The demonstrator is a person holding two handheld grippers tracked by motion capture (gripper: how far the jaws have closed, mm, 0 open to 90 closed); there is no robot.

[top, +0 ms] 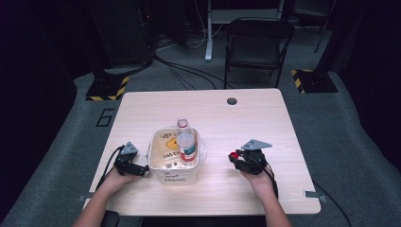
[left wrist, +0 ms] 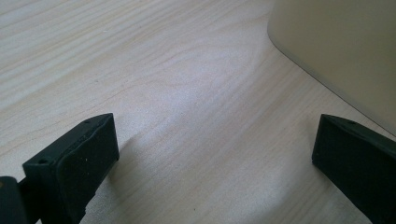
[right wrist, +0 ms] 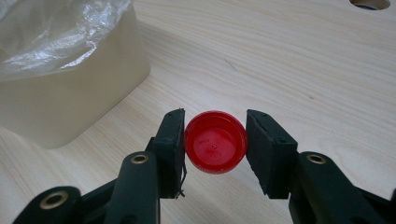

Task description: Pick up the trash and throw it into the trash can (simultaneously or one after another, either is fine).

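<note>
A small round red plastic bottle cap (right wrist: 215, 142) sits clamped between the two black jaws of the right gripper (right wrist: 215, 140), its open underside turned toward that gripper's camera. In the high view the cap (top: 233, 156) shows as a red dot at the tip of the right gripper (top: 236, 159), above the light wooden tabletop (top: 246, 118) toward its right half and nearer the person's edge than the far one.

Well to the left of the cap stands a cream rectangular plastic tub (top: 173, 176), lined with a clear plastic bag (top: 202, 149) and placed about midway between the tabletop's left and right edges. A clear plastic bottle with a red and white label (top: 186, 144) stands in the tub with its neck uncapped, beside a yellow printed packet (top: 166, 147).

The left gripper (top: 142, 169) rests just beside the tub's left wall, near the tabletop's front left corner. Its jaws stand wide apart with bare wood between them, and the tub's wall (left wrist: 345, 51) lies close to one jaw.

A round cable hole (top: 231, 101) lies near the far edge.
</note>
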